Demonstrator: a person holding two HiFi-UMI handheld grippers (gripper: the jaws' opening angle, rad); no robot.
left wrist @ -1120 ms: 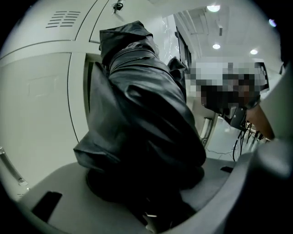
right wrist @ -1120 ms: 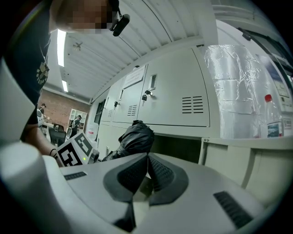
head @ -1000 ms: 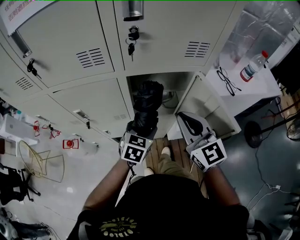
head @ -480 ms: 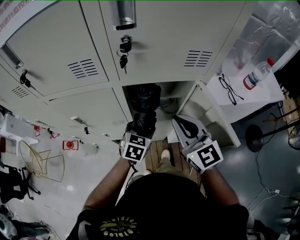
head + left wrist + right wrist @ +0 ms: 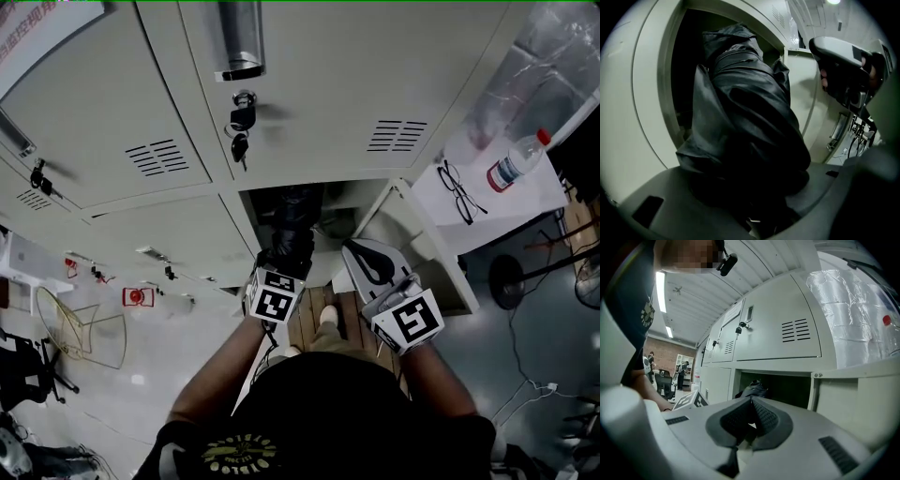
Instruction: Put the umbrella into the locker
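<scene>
Gripping the folded black umbrella [image 5: 292, 223] with the left gripper [image 5: 284, 262], jaws standing rather wide apart and pressing on the thick bundle of fabric. Holding it at the centre of the head view, its far end lying already inside the open locker compartment [image 5: 352, 195], its near end sticking out below the opening. Holding the right gripper [image 5: 360, 255] just to the right of the umbrella, in front of the open door [image 5: 417, 234], jaws closed together, nothing between them.
</scene>
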